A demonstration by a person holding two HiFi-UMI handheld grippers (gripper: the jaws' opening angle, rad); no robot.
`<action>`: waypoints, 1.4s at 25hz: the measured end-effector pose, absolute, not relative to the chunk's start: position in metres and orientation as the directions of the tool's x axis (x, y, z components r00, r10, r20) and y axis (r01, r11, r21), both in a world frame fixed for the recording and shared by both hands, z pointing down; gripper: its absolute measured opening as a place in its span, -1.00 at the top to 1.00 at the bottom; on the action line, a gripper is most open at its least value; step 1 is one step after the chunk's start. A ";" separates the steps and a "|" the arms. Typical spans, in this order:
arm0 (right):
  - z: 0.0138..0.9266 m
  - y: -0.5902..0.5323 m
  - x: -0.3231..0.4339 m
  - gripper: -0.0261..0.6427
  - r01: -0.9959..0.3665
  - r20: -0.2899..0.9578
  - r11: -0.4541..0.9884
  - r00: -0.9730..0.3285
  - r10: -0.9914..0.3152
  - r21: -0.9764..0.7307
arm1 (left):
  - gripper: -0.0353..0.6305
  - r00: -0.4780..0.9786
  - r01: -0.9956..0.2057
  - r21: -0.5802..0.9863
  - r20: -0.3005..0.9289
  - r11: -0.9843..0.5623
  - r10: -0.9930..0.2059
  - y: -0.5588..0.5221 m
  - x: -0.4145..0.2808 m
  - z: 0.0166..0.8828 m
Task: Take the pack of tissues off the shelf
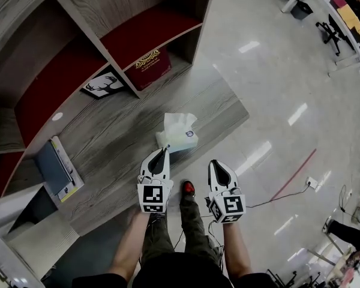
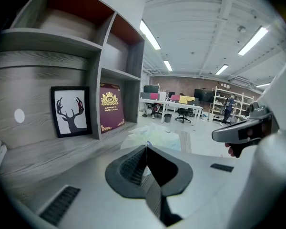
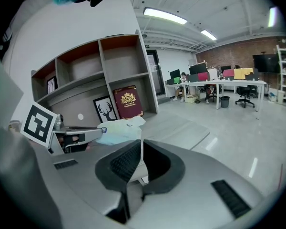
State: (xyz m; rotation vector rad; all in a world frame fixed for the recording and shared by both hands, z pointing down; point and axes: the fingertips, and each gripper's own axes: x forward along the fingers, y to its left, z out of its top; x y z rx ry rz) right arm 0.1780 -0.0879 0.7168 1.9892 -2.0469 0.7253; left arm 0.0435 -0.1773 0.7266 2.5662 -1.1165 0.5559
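The tissues [image 1: 179,132] lie untaken by the shelf's [image 1: 108,143] front edge, left gripper [image 1: 162,153] and right gripper [image 1: 216,164] nearby (jaws pressed together, empty).

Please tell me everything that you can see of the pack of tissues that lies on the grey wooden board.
The pale, soft-wrapped pack of tissues looks like thin plastic film, whitish green, with a small dark round mark. A white tissue stands crumpled from its top. It lies on the grey wood-grain shelf board, near its front edge. The shut left tongs point at it; contact cannot be told.
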 end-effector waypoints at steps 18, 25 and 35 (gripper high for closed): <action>0.732 -0.095 0.194 0.80 -0.974 0.490 -0.047 -0.070 -0.869 -0.224 | 0.86 0.682 -0.693 0.120 0.430 -0.711 -0.592 -0.181 0.072 0.743; 0.730 -0.092 0.197 0.80 -0.973 0.486 -0.057 -0.061 -0.872 -0.225 | 0.75 0.695 -0.667 0.133 0.466 -0.733 -0.548 -0.175 0.080 0.751; 0.724 -0.081 0.200 0.80 -0.972 0.471 -0.074 -0.041 -0.881 -0.222 | 0.38 0.712 -0.652 0.143 0.452 -0.744 -0.538 -0.167 0.085 0.744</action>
